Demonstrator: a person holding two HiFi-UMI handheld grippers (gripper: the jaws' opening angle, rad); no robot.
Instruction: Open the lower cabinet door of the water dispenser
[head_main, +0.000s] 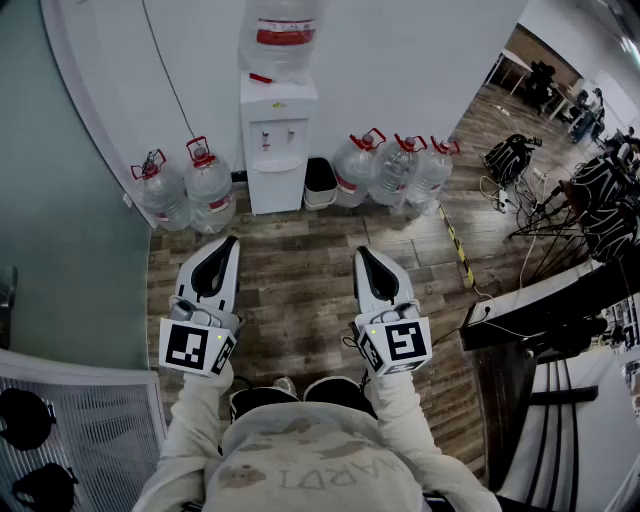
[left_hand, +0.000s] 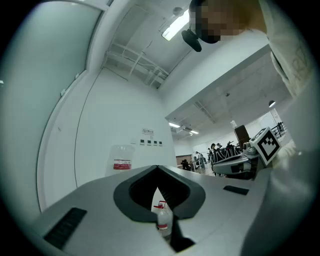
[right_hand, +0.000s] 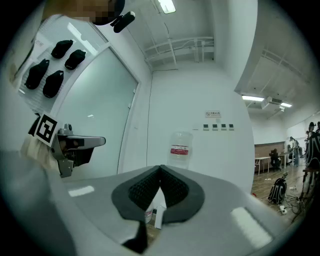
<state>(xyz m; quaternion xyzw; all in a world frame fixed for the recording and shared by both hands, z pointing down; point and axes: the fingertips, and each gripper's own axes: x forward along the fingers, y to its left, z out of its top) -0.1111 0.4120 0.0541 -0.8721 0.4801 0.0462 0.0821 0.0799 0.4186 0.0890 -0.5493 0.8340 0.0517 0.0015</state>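
the water dispenser (head_main: 277, 140) stands at the far edge of the wooden floor (head_main: 300, 285), against the white wall, with an upturned bottle (head_main: 283, 35) on top. its lower cabinet door (head_main: 275, 190) sits flush and closed. two water jugs (head_main: 208, 187) stand at its left along the same edge, a black bin (head_main: 320, 180) just beside its right, three more jugs (head_main: 395, 168) past that. the left gripper (head_main: 228, 243) and right gripper (head_main: 364, 253) hang side by side over mid-floor, well apart from the dispenser, each with jaw tips together and nothing between them.
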